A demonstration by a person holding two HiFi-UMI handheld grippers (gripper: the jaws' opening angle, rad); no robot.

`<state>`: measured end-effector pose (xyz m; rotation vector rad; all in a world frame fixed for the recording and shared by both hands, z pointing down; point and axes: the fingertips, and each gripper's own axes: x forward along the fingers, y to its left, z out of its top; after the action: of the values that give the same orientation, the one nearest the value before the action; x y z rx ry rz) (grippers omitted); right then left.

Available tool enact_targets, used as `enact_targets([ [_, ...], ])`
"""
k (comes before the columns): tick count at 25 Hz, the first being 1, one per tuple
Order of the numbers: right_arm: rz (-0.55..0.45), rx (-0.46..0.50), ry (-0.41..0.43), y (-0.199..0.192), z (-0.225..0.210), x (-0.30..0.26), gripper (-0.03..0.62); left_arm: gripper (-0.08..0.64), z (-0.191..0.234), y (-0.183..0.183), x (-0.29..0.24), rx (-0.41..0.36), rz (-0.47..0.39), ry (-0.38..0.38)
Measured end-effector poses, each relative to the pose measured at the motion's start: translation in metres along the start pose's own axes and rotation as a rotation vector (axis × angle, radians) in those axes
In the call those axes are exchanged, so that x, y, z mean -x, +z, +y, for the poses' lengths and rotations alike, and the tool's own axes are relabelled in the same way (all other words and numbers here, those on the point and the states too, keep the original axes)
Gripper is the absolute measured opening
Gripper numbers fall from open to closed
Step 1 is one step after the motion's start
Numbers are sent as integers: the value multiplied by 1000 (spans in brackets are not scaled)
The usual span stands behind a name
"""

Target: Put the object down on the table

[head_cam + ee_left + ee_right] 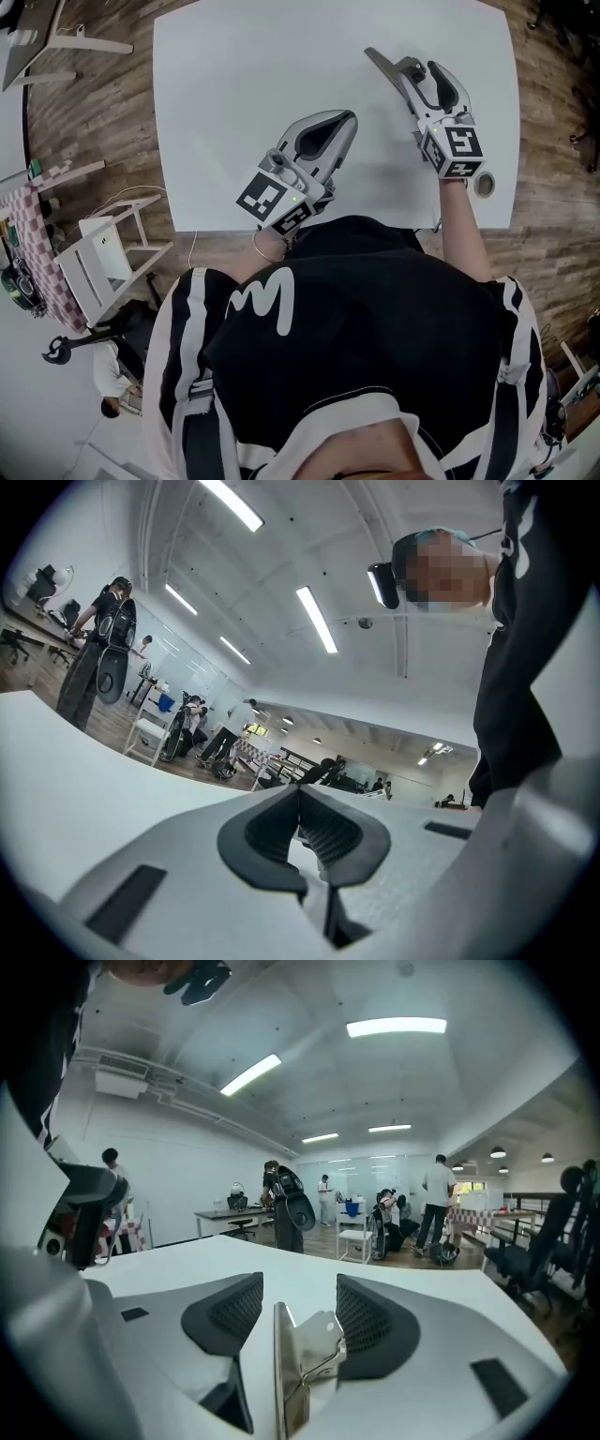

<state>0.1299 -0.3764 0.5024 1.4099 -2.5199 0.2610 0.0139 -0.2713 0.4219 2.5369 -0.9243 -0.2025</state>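
Holds right tongs (300, 1288) spread wide around a metal clip (314, 1340), loose in the gap and apparently let go onto the table (244, 84) at far right, with left tongs (300, 803) closed on nothing, parked at the near edge out of the way.

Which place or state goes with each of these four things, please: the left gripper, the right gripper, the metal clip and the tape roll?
Things:
1. left gripper
2. right gripper
3. metal clip
4. tape roll

Places or states:
A. between the right gripper's jaws
B. jaws together, nothing between them
C. on the table, beside the right wrist
D. jaws apart

Pairs: 1-B, 2-D, 3-A, 4-C.
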Motion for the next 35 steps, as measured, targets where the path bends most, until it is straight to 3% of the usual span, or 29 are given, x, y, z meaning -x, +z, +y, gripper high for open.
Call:
enact_targets([
  [12,-100,8,-20,38,29,21,237,5,2,9,-5,-28,-25,-10],
  [14,-128,10,-24,46,35,26,32,5,3,14,-7,-42,-31,-11],
  [25,-249,-53,75,94,67,45,23,5,3,26,-23,-123,-56,4],
  [35,-324,0,186,109,89,69,25,6,-8,26,-22,-172,-96,61],
])
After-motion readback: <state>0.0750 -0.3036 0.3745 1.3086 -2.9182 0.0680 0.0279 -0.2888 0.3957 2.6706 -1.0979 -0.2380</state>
